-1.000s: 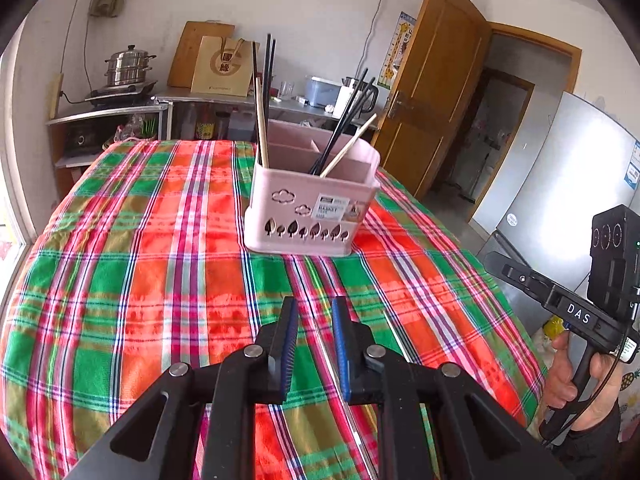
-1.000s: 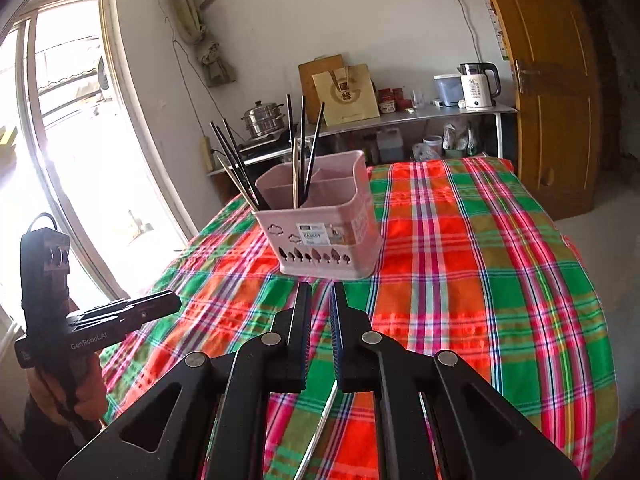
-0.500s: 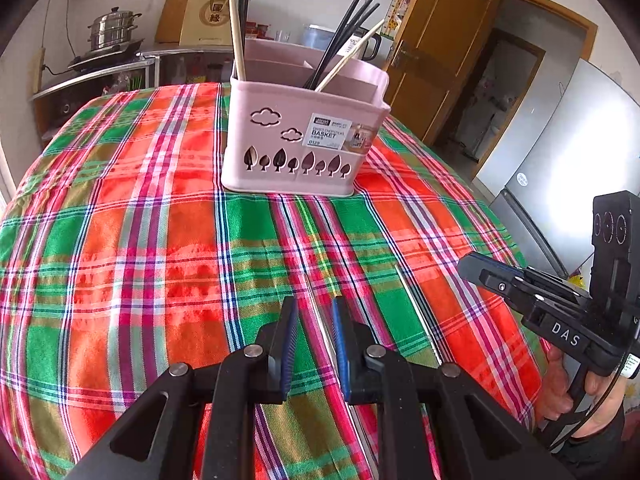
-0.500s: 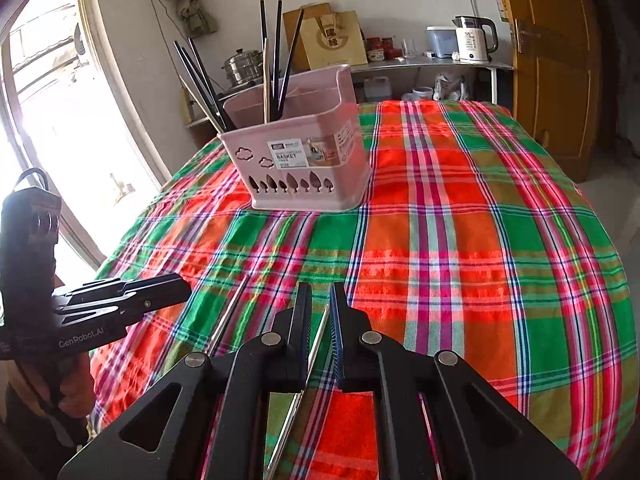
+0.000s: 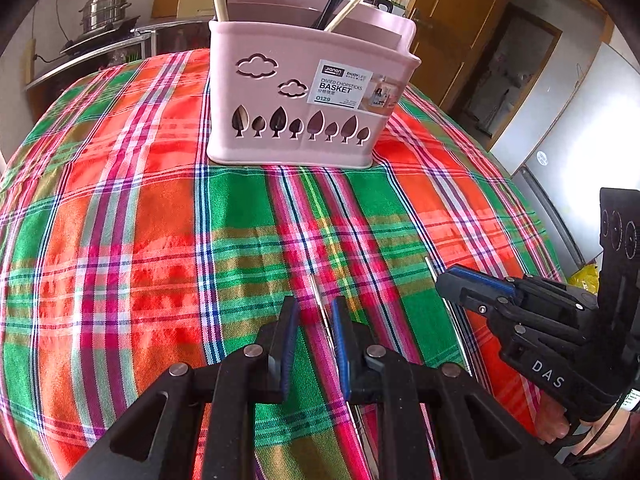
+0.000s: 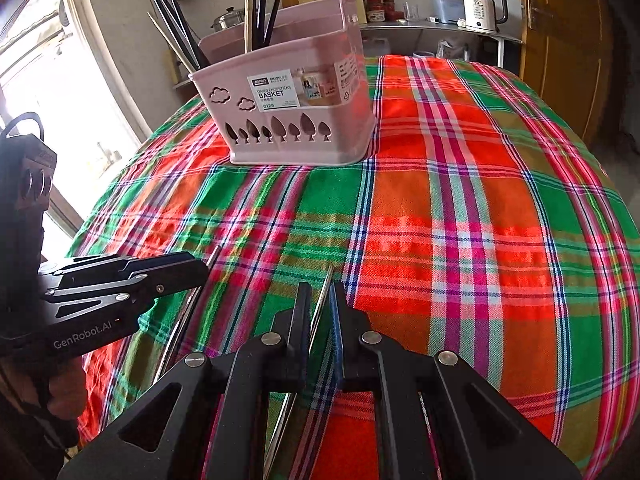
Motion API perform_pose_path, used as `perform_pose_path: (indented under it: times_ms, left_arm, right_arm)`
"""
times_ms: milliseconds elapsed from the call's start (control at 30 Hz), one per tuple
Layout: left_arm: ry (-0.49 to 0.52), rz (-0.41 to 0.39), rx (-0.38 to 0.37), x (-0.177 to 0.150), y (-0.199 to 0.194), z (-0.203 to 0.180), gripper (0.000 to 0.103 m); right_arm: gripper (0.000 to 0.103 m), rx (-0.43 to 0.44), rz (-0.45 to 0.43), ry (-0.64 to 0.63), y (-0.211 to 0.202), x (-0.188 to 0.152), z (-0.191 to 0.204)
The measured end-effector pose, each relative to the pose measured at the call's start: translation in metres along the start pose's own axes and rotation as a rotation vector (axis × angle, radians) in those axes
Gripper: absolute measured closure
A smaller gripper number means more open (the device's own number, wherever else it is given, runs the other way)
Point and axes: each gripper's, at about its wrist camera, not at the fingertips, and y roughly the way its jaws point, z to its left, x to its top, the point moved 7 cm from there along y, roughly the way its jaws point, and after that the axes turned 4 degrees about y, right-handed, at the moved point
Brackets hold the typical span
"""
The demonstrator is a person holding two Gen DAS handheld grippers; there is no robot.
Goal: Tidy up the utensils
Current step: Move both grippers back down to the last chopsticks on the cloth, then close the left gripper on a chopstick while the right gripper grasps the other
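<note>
A pink divided basket (image 5: 296,92) (image 6: 304,120) stands on the plaid tablecloth (image 5: 140,240) with black and wooden chopsticks upright in it. Two metal chopsticks lie on the cloth in front of it. Seen from above, one chopstick (image 5: 320,304) lies in the narrow gap of my left gripper (image 5: 314,310) (image 6: 200,268). The other chopstick (image 6: 325,288) (image 5: 456,328) lies in the gap of my right gripper (image 6: 320,300) (image 5: 444,280). Both grippers point steeply down, slightly open, and no pad presses on anything. The near ends of both chopsticks are hidden under the grippers.
The table's rounded edge falls away on both sides. Behind it, a counter carries a steamer pot (image 5: 106,10) and a kettle (image 6: 482,8). A wooden door (image 6: 560,40), a grey fridge (image 5: 568,140) and a bright window (image 6: 60,100) surround the table.
Both grippers have come down and forward toward the cloth, tilting more steeply. The basket looks larger, and the two metal chopsticks now show between the fingers. The jaw gaps are unchanged.
</note>
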Motion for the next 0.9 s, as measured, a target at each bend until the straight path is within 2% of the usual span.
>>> perform_pose_path:
  times_ms: [200, 367, 467, 600, 733, 900]
  left_arm:
    - [0.036, 0.005, 0.037, 0.002, 0.003, -0.005, 0.086]
    - [0.089, 0.008, 0.105, 0.002, 0.005, -0.013, 0.087]
    - [0.1, 0.009, 0.126, 0.001, 0.005, -0.015, 0.096]
    - [0.09, 0.014, 0.112, 0.002, 0.006, -0.015, 0.099]
    - [0.068, 0.022, 0.063, 0.006, 0.005, -0.013, 0.099]
    - [0.066, -0.018, 0.041, 0.018, -0.013, -0.012, 0.1]
  right_arm:
    - [0.094, -0.028, 0.011, -0.027, 0.004, 0.001, 0.002]
    - [0.095, -0.063, 0.012, -0.055, 0.005, 0.0, 0.005]
    - [0.096, -0.064, 0.013, -0.056, 0.006, 0.001, 0.004]
    - [0.097, -0.05, 0.015, -0.05, 0.006, 0.001, 0.004]
    - [0.099, -0.022, 0.008, -0.035, 0.002, 0.005, 0.005]
    - [0.099, 0.007, -0.038, -0.028, -0.015, 0.018, 0.008]
